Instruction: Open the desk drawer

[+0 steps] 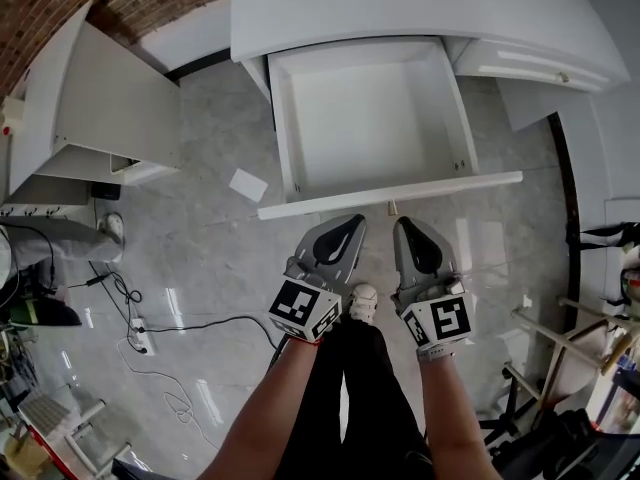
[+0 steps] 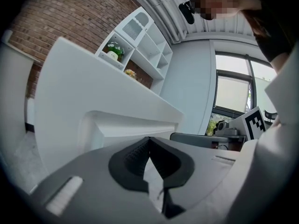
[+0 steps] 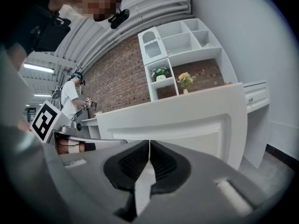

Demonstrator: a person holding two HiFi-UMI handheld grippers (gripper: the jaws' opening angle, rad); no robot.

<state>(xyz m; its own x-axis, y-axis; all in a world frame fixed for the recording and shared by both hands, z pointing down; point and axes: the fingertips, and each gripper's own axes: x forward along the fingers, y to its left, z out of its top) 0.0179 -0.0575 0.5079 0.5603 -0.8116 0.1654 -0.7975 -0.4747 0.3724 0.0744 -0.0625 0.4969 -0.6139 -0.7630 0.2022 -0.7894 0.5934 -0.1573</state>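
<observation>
The white desk drawer stands pulled far out from under the desk top, and its inside is empty. A small knob hangs under the middle of its front panel. Both grippers hover side by side just in front of that panel, apart from it. My left gripper is shut with nothing in it, left of the knob. My right gripper is also shut and empty, its tips just right of the knob and not on it. The drawer front fills the right gripper view beyond the shut right gripper. It also shows as the panel past the left gripper.
A white cabinet stands at the left, with a sheet of paper on the floor beside the drawer. Cables and a power strip lie at lower left. A second drawer front sits at the right. My shoe is below the grippers.
</observation>
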